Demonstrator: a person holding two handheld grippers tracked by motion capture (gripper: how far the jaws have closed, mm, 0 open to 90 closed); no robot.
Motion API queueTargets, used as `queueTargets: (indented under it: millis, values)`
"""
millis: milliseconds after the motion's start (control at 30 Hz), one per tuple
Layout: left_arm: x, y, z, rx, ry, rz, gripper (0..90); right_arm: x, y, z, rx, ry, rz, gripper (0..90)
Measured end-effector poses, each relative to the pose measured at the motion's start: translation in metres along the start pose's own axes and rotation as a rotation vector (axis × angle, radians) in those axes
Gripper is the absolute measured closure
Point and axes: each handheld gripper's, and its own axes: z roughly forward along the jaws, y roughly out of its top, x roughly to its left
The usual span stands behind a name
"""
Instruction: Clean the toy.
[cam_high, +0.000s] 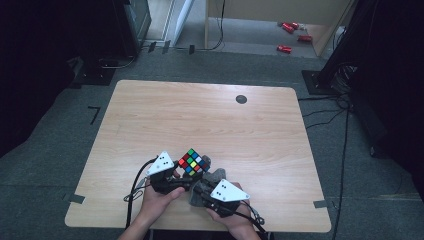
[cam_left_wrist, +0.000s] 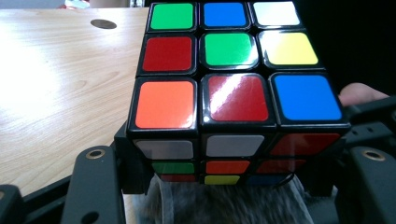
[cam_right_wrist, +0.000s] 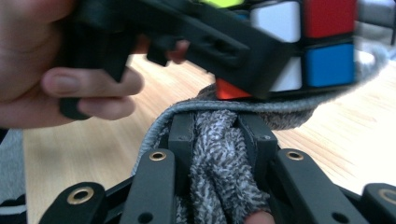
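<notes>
one cube is counted, one grey cloth, two grippers and two hands. the cube is held above the near edge of the table, left of centre, clamped between the jaws of the left gripper; in the left gripper view its top face is seen with nine stickers: green, blue, white in the far row, red, green, yellow in the middle, orange, red, blue in the near row. the left gripper is clenched on the cube. the cloth is bunched between the jaws of the right gripper, which are closed on it, and its upper fold is pressed against the underside of the cube. in the left gripper view the cloth is seen directly beneath the cube. the left hand and the right hand are noted at the near table edge, each around its gripper, the two close together.

the surface is a light wooden tabletop with rounded corners; one dark round disc is set in it near the far edge. the table stands on grey carpet. four red objects are seen on the floor far right, too small to identify. cables are noted on the carpet at the right. no container is identified.
</notes>
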Motion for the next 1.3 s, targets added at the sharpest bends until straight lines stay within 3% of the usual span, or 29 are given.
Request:
queueTargets:
  millis: [67,233,300,433,500,567,667,733,800,933,1000,1067,1200,1300]
  values:
    - [0.001,0.001,-0.001,-0.006,0.002,-0.004,34.8,-0.003,0.002,-0.002,-0.009,-0.011,-0.004,69.8]
    - [0.001,0.001,-0.001,0.001,-0.006,-0.005,34.8,-0.023,0.004,-0.014,-0.046,-0.075,0.086,70.3]
    - [0.001,0.001,0.0,0.003,-0.011,-0.011,34.8,-0.019,0.003,-0.012,-0.037,-0.061,0.056,70.3]
    - [0.003,0.001,-0.001,0.001,-0.013,-0.019,34.8,0.0,0.001,-0.002,-0.01,0.019,-0.01,69.8]
    - [0.003,0.001,-0.001,-0.001,-0.015,-0.023,34.8,0.005,0.001,0.0,-0.009,0.025,-0.05,69.6]
    - [0.003,0.002,-0.002,-0.004,-0.024,-0.029,34.8,0.0,0.003,-0.003,-0.015,0.006,-0.044,69.2]
    - [0.002,0.002,-0.002,-0.001,-0.037,-0.031,34.8,-0.016,0.003,-0.01,-0.032,-0.067,0.019,69.2]
    - [0.002,0.001,0.0,0.004,-0.04,-0.032,34.8,-0.02,0.002,-0.012,-0.037,-0.094,0.026,69.2]
    - [0.002,0.001,0.0,0.004,-0.053,-0.041,34.8,-0.015,0.003,-0.01,-0.033,-0.071,0.01,69.1]
    - [0.005,0.002,-0.001,0.0,-0.054,-0.054,34.8,0.008,0.002,-0.001,-0.016,0.04,-0.055,68.0]
    - [0.006,0.002,-0.001,-0.001,-0.051,-0.057,34.7,0.012,0.002,0.0,-0.009,0.053,-0.084,67.4]
    - [0.008,0.002,-0.003,-0.004,-0.049,-0.065,34.8,0.005,0.003,-0.002,0.004,0.014,-0.069,67.3]
    - [0.01,0.002,-0.005,-0.009,-0.045,-0.073,34.8,-0.035,-0.002,-0.013,0.043,-0.15,0.095,67.4]
    - [0.012,0.002,-0.005,-0.006,-0.045,-0.078,34.8,-0.055,-0.009,-0.02,0.081,-0.233,0.135,66.8]
